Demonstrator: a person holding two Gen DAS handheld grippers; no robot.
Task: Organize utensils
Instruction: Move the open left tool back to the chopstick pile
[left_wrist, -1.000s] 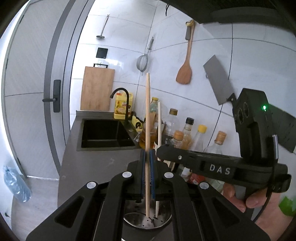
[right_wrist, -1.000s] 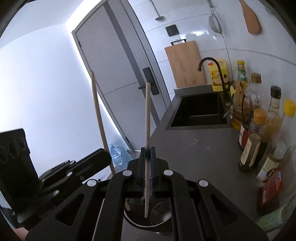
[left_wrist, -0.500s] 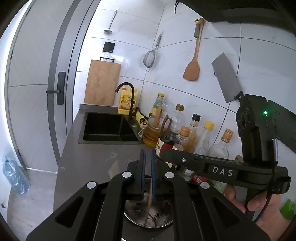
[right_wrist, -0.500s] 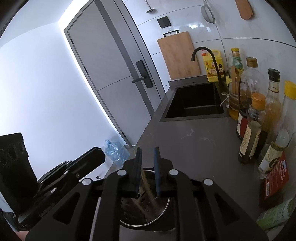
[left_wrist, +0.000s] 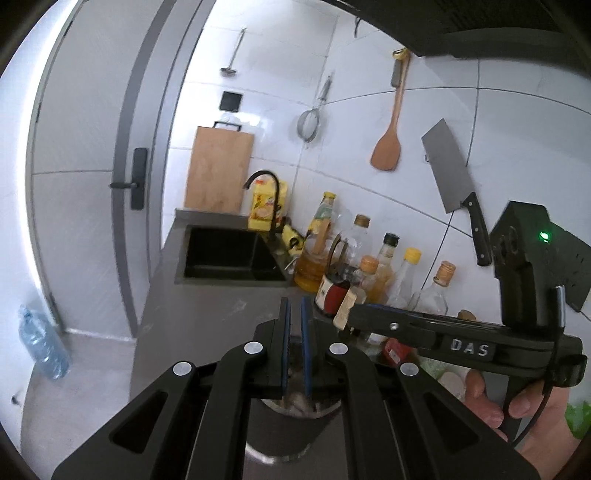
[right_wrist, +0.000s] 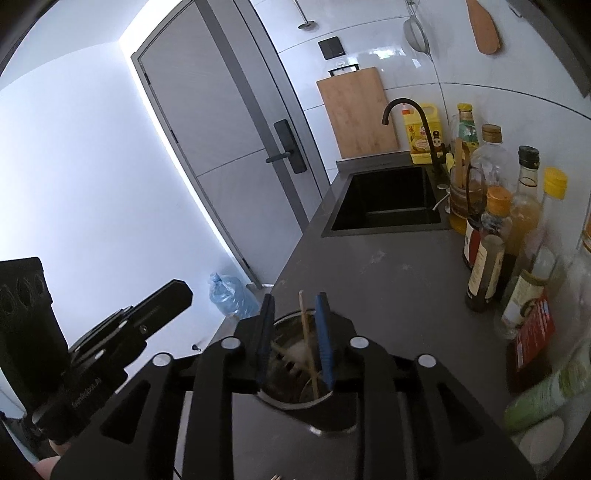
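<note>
- With both grippers hanging just above the metal utensil holder (right_wrist: 295, 391), the step in hand reads as the release stage of dropping chopsticks into it.
- Left gripper (left_wrist: 294, 332): blue pads parted by a narrow gap, nothing between them; open and empty. Holder rim shows directly below its fingers (left_wrist: 284, 343) in the left wrist view, contents blurred.
- Right gripper (right_wrist: 293, 332): jaws spread wider, gripping nothing. One wooden chopstick (right_wrist: 308, 343) stands in the gap, leaning, its lower end inside the holder; it seems to touch neither pad, though the view is not sharp enough to be sure.
- Further sticks inside the holder are smeared by motion blur; count not readable.
- Holder sits at the near end of the grey bench (right_wrist: 369, 273), with the black sink (right_wrist: 388, 199) at the far end and a row of sauce bottles (right_wrist: 491, 251) along the right wall.
- Wall items (wooden spatula (left_wrist: 388, 147), cleaver (left_wrist: 448, 173), strainer (left_wrist: 308, 123)) hang in place, untouched.
- Judgement: this deposit looks finished or nearly so; overall progress unknown, since no loose utensils are in view.
- Next move calls for lifting both grippers straight up, clear of the standing chopstick, so that neither pad snags it or tips the holder, then locating the next utensil.
</note>
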